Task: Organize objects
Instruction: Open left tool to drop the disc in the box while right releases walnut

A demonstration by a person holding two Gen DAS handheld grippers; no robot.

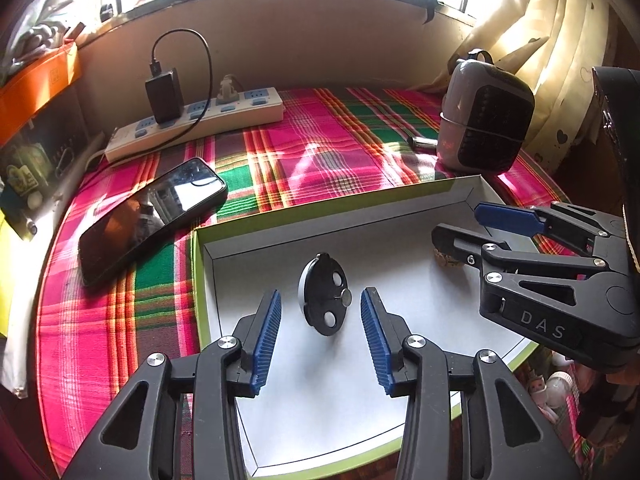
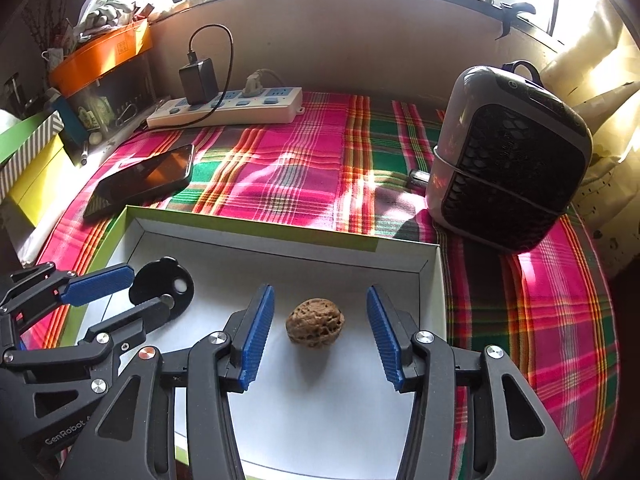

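A shallow white box (image 1: 224, 240) with a green rim lies on the plaid cloth. Inside it a black disc (image 1: 316, 280) with round holes stands tilted between the blue pads of my left gripper (image 1: 320, 294), which is open, with a gap on each side of the disc. To the right in the same box, a brown walnut (image 2: 315, 321) rests on the white floor between the pads of my right gripper (image 2: 320, 290), also open and clear of the nut. The left wrist view shows the right gripper (image 1: 460, 222) over the walnut (image 1: 446, 259). The right wrist view shows the left gripper (image 2: 150, 288) at the disc (image 2: 178, 286).
A black phone (image 1: 152, 216) lies left of the box. Behind it is a white power strip (image 1: 200, 120) with a black charger plugged in. A grey and black fan unit (image 2: 508, 156) stands at the back right. An orange bin (image 2: 100, 60) and boxes crowd the left edge.
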